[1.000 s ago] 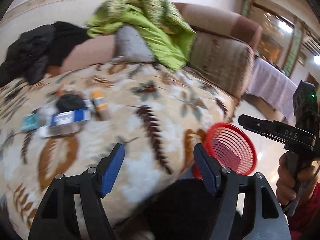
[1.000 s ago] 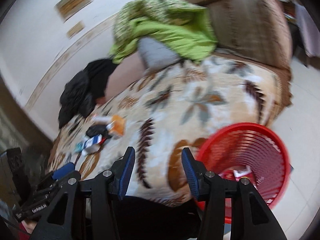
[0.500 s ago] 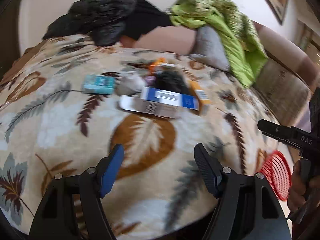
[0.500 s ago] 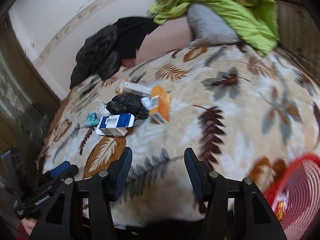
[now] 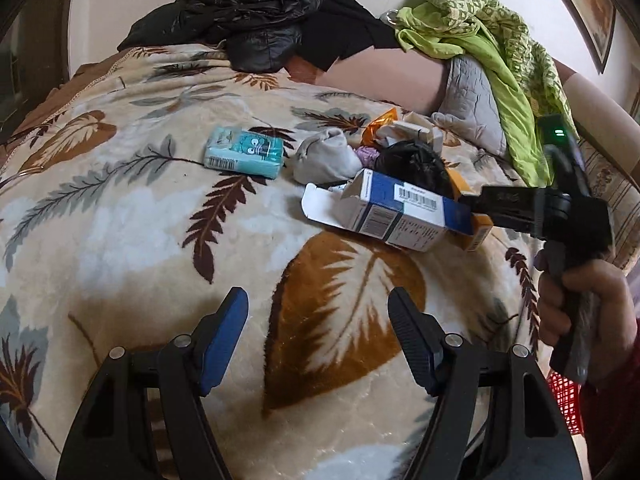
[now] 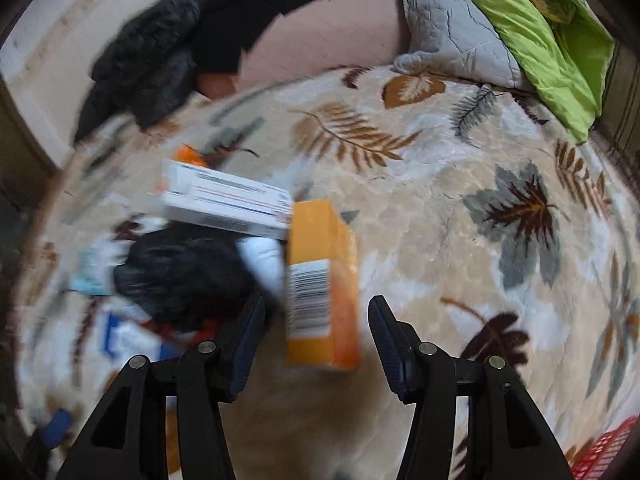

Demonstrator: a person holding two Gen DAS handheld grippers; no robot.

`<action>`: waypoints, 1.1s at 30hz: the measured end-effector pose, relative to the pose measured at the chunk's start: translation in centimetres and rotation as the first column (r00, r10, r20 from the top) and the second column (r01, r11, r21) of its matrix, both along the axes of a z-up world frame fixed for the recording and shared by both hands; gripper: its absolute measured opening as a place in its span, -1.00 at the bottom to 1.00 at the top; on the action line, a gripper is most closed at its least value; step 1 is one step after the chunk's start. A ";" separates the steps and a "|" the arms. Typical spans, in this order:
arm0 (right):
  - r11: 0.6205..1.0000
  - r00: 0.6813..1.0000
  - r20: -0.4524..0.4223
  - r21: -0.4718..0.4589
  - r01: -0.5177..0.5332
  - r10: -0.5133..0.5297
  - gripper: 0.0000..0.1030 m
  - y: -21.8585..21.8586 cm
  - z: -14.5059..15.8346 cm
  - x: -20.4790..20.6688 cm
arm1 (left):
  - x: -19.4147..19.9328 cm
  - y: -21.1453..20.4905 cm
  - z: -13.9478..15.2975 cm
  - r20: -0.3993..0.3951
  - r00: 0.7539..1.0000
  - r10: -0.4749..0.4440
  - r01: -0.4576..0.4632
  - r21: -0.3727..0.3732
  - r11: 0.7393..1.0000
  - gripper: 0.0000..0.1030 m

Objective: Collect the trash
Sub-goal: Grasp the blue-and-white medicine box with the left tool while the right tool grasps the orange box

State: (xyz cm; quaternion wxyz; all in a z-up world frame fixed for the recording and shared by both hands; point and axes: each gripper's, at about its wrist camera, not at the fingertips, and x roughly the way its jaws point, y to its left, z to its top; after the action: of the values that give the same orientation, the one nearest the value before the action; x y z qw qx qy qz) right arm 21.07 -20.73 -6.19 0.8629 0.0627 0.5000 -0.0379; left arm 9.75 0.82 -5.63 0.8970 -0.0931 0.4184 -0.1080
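Note:
Trash lies in a heap on the leaf-patterned blanket (image 5: 120, 240). In the left wrist view: a blue-and-white carton (image 5: 396, 208), a teal tissue pack (image 5: 244, 152), a grey wad (image 5: 326, 156) and a black bag (image 5: 412, 160). My left gripper (image 5: 318, 336) is open and empty, short of the carton. In the right wrist view an orange box (image 6: 322, 284) lies just ahead, between the fingers of my open right gripper (image 6: 316, 332), with a white box (image 6: 224, 200) and the black bag (image 6: 184, 272) to its left. The right gripper also shows at the right of the left wrist view (image 5: 480, 204).
A black jacket (image 5: 248, 12), a green cloth (image 5: 488, 40) and a grey cushion (image 5: 468, 100) lie along the sofa back. The red basket shows at the lower right edge (image 6: 600, 456) and behind the hand in the left wrist view (image 5: 564, 400).
Both grippers have swung from the red basket toward the trash heap and come closer. The orange box now lies between the right gripper's open fingers.

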 end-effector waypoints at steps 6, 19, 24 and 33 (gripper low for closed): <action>0.999 1.000 0.007 0.053 -0.006 0.006 -0.51 -0.8 -0.5 -1.3 | 0.9 0.6 -0.4 0.007 1.000 0.018 -0.018 -0.040 0.999 0.39; 0.889 0.938 0.102 0.300 -0.347 0.332 -0.51 7.4 1.1 -11.3 | 0.3 2.2 0.4 0.039 0.996 0.082 -0.077 -0.112 0.991 0.39; 0.941 0.954 0.164 0.192 -0.280 0.250 -0.51 5.3 2.2 -12.5 | 0.3 2.1 0.8 0.045 0.996 0.082 -0.078 -0.098 0.992 0.39; 0.968 0.968 0.200 0.165 -0.188 0.153 -0.51 3.6 1.6 -13.6 | 3.4 -0.2 -0.1 -0.029 0.999 0.046 -0.047 -0.042 0.998 0.39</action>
State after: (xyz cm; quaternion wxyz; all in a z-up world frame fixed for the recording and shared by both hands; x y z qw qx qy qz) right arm 7.46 -17.10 -4.63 0.8964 0.1017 0.4221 0.0888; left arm 13.11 0.59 -5.74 0.8911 -0.1234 0.4263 -0.0947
